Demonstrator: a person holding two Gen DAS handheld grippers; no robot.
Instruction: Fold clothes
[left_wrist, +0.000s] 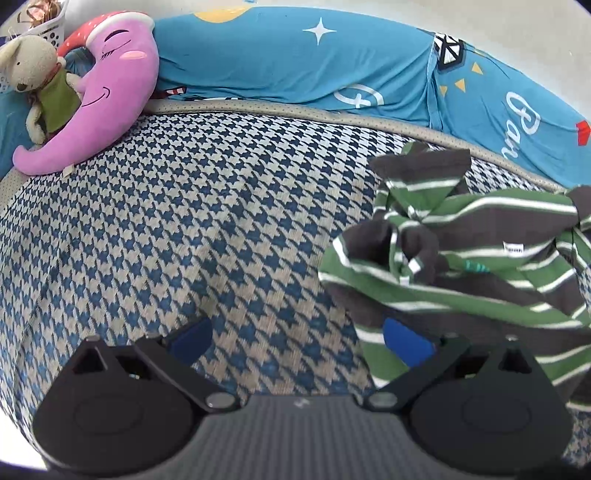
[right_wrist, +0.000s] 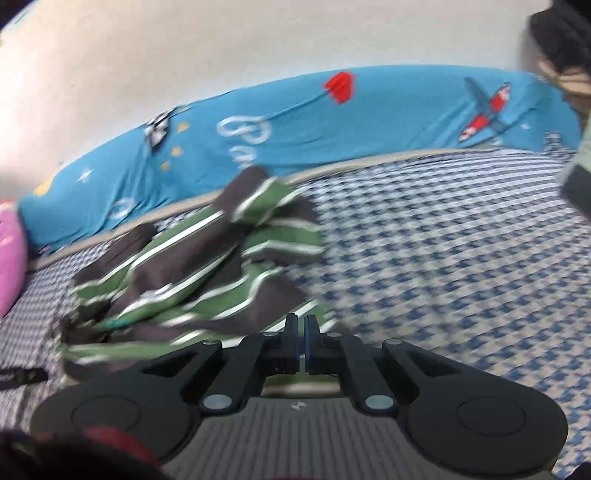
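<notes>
Your left gripper (left_wrist: 299, 343) gapes wide and empty over the mat (left_wrist: 184, 229). Your right gripper (right_wrist: 301, 343) is pinched tight on the striped shirt's (left_wrist: 461, 258) hem, the shirt crumpled beside the blue quilt (left_wrist: 295, 62).

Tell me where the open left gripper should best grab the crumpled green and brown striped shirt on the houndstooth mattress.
Probably the near hem of the green and brown striped shirt, coming from the bare mattress side. That edge lies flat beside the open left gripper, while the middle is bunched. The right gripper appears shut on the shirt's other edge.
</notes>
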